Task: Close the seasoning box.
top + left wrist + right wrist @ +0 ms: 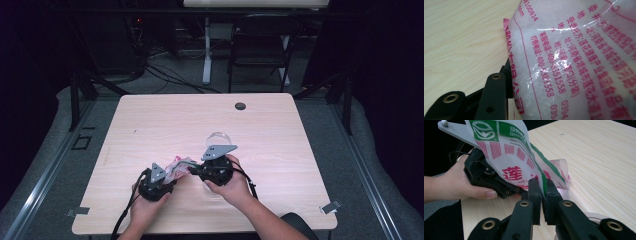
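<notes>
A clear plastic bag (179, 166) of white granules, printed in red and green, is held just above the wooden table (165, 120) between both grippers. My left gripper (171, 178) is shut on its left end; in the left gripper view the bag (579, 57) covers all but one black jaw. My right gripper (543, 185) is shut on a thin edge of the bag (509, 152), whose top stands up in front of it. The left gripper (486, 177) and its hand show behind the bag. In the high view the right gripper (194, 171) points left.
A clear glass bowl (220, 137) stands just behind the right gripper, and its rim (594, 216) shows low beside the right jaws. A black grommet (240, 106) sits near the table's far edge. A folding chair (260, 45) stands beyond the table.
</notes>
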Available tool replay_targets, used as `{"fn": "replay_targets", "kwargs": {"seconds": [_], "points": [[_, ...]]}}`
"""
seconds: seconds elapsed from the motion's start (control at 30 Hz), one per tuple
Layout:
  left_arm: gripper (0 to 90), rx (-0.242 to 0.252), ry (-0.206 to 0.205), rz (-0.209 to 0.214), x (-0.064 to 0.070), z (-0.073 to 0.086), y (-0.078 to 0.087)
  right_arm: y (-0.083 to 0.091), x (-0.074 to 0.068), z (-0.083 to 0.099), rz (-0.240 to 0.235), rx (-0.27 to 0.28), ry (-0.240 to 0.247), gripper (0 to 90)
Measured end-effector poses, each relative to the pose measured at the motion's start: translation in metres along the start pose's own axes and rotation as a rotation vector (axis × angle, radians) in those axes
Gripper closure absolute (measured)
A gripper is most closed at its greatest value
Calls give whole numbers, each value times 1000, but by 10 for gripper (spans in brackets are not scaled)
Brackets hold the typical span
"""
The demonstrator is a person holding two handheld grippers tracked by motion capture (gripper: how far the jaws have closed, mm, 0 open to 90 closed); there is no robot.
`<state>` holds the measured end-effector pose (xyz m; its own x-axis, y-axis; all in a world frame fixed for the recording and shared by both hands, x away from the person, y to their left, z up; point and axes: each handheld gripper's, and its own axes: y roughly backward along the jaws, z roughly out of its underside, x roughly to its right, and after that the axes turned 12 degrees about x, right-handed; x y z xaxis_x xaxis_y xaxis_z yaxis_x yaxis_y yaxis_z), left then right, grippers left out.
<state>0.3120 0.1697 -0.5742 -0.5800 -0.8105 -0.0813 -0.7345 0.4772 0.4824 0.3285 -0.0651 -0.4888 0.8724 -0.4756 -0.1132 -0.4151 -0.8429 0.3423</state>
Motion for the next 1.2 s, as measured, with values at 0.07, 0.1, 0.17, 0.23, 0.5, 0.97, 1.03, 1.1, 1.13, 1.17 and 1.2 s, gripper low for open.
{"fn": "replay_targets", "kwargs": {"seconds": [0.07, 0.1, 0.17, 0.23, 0.5, 0.97, 1.03, 1.1, 1.13, 1.17, 1.2], "points": [[599, 11, -2, -15, 0, -1, 2, 1, -1, 0, -3, 5, 2, 862], [599, 12, -8, -21, 0, -2, 3, 1, -1, -1, -7, 6, 4, 860], [599, 11, -29, -32, 0, -3, 4, 1, -1, -1, -7, 7, 7, 860], [600, 12, -40, -40, 0, -4, 5, 1, -2, -1, -7, 10, 6, 857], [600, 20, -56, -67, -1, -6, 8, 3, -1, -2, -8, 8, 9, 848], [601, 38, -92, -108, -5, -12, 13, 7, -1, -3, -8, 27, 12, 842], [601, 38, -92, -106, -5, -13, 13, 8, -1, -3, -6, 27, 13, 832], [601, 38, -90, -105, -5, -14, 12, 9, -1, -3, -10, 24, 11, 770], [601, 39, -91, -103, -5, -15, 11, 10, -1, -4, -9, 20, 12, 750], [601, 40, -95, -102, -5, -15, 11, 10, -1, -4, -2, 22, 16, 737], [601, 43, -93, -100, -5, -17, 10, 11, -2, -4, 5, 24, 19, 717]]}}
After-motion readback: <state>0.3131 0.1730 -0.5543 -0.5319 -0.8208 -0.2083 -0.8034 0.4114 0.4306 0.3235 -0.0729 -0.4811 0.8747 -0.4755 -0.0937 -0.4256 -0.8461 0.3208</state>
